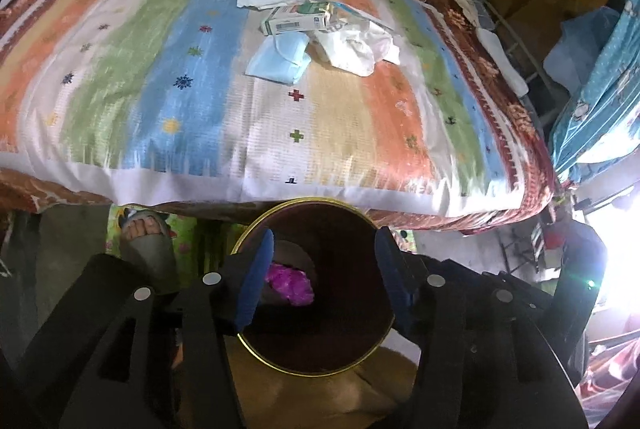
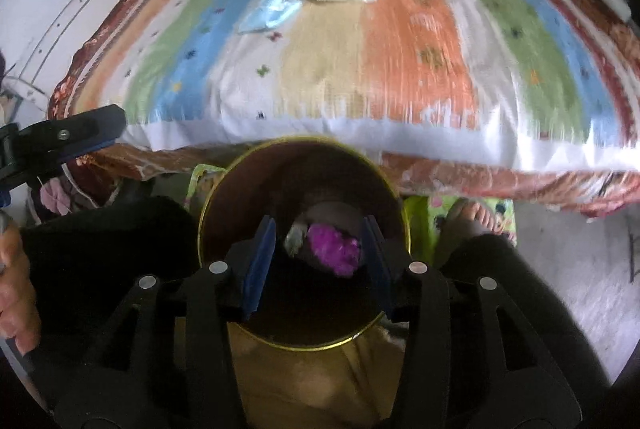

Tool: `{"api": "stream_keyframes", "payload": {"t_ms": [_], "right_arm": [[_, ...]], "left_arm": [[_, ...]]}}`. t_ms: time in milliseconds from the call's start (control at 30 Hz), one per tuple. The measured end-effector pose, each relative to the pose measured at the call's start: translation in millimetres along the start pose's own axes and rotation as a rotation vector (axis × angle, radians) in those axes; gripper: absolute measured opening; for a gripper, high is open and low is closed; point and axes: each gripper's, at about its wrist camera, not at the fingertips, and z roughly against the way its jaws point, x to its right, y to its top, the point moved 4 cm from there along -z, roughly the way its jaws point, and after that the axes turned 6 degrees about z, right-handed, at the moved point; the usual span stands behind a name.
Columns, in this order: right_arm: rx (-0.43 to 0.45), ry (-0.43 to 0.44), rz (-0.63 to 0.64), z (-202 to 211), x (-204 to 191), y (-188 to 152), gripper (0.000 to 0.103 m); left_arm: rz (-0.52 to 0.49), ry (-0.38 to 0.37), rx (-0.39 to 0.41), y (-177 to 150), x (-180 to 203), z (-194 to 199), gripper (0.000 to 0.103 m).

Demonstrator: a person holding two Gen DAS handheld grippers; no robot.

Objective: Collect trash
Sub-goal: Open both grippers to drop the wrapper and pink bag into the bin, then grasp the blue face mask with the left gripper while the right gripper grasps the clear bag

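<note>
both grippers (image 1: 320,277) (image 2: 322,265) gape empty over bin (image 1: 360,361); purple wad (image 1: 290,283) inside, paper litter (image 1: 320,29) on bed (image 1: 160,89)

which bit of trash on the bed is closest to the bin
The light blue face mask: it lies at the near edge of the pile, in front of the green-and-white carton and white wrappers, towards the bin.

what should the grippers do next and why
Probably lift both out and reach to the pile on the bed. The left gripper and right gripper hang open and empty over the bin, pink scrap already inside.
</note>
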Motion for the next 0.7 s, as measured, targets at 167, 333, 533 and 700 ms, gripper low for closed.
{"api": "stream_keyframes", "payload": {"t_ms": [167,333,533,700], "right_arm": [[0.052,-0.025,0.046,12,1,11,0.047],[0.071,-0.070,0.063,13,8,16,0.050],[0.064,-0.006,0.051,8,10,31,0.057],[0.103,-0.001,0.066,16,11,49,0.065]], "left_arm": [[-0.006,0.038,0.038,10,-7,8,0.062],[0.013,0.057,0.037,20,-13,4,0.063],[-0.063,0.147,0.058,34,-11,-3,0.069],[-0.123,0.147,0.085,54,-4,8,0.080]]}}
